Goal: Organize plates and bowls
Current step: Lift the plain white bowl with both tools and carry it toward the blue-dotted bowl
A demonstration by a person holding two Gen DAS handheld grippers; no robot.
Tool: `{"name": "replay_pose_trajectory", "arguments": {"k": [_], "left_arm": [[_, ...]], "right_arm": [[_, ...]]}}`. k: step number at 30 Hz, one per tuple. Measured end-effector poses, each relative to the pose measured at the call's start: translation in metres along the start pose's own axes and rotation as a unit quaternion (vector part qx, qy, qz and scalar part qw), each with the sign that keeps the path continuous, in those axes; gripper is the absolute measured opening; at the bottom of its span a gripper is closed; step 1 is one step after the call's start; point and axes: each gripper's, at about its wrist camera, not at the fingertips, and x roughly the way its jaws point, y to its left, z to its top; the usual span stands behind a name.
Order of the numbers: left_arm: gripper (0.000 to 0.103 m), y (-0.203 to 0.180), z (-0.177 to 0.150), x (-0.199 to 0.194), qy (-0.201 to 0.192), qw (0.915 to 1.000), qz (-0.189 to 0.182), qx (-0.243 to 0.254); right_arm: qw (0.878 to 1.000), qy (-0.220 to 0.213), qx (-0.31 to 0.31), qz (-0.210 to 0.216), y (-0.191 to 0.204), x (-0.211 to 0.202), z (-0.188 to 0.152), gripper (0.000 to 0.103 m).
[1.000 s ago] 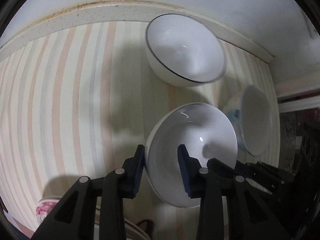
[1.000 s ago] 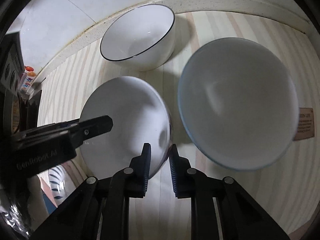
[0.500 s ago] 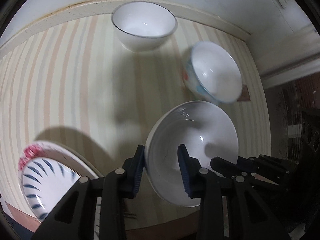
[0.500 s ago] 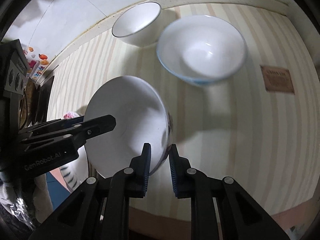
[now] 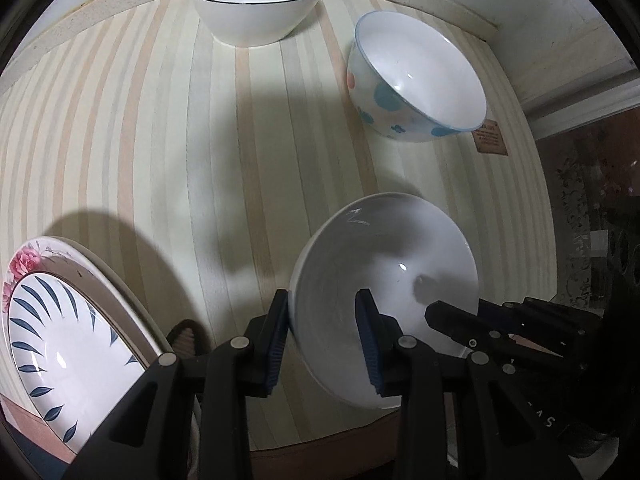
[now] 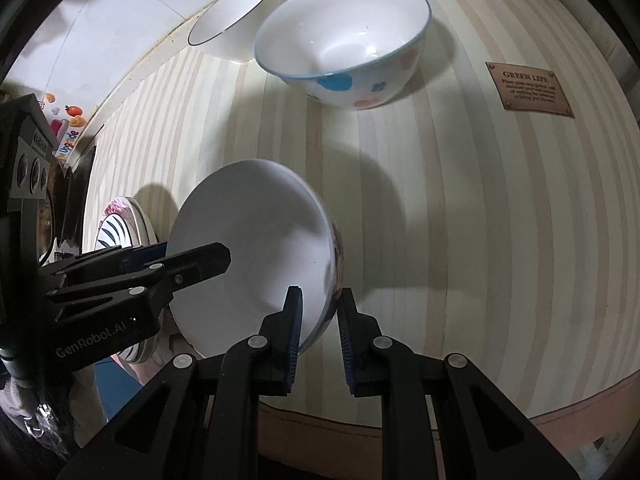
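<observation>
Glazed plain white ceramic bowl (image 5: 384,280), slippery and fragile: I pinch opposite rims, left gripper (image 5: 324,338) and right gripper (image 6: 319,330) fingers clamped on it.

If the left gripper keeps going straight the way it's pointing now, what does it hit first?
The left gripper already clamps the rim of the plain white bowl, so that bowl leads. Beyond it lies the striped table surface; further on, probably the black-rimmed bowl, though depth is unclear.
</observation>
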Motion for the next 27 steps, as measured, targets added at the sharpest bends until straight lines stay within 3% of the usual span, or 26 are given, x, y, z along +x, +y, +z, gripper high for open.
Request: {"name": "replay_pose_trajectory", "arguments": {"k": [16, 23, 24, 25, 27], "left_arm": [[0.03, -0.02, -0.003, 0.01, 0.006, 0.9995, 0.027, 0.015], [0.033, -0.021, 0.003, -0.05, -0.044, 0.9982, 0.036, 0.021], [0.037, -0.02, 0.011, -0.057, -0.051, 0.998, 0.031, 0.018], [0.044, -0.02, 0.021, -0.062, -0.055, 0.9981, 0.024, 0.015], [0.046, -0.018, 0.049, -0.061, -0.064, 0.9979, 0.01, 0.002]], "right_arm": [[1.0, 0.015, -0.004, 0.003, -0.008, -0.001, 0.001, 0.02], [0.998, 0.011, 0.018, 0.052, -0.029, -0.05, 0.011, 0.02], [0.998, 0.004, 0.023, 0.059, -0.032, -0.061, 0.015, 0.022], [0.997, -0.004, 0.029, 0.066, -0.036, -0.073, 0.022, 0.03], [0.996, -0.027, 0.041, 0.078, -0.045, -0.09, 0.041, 0.048]]}}
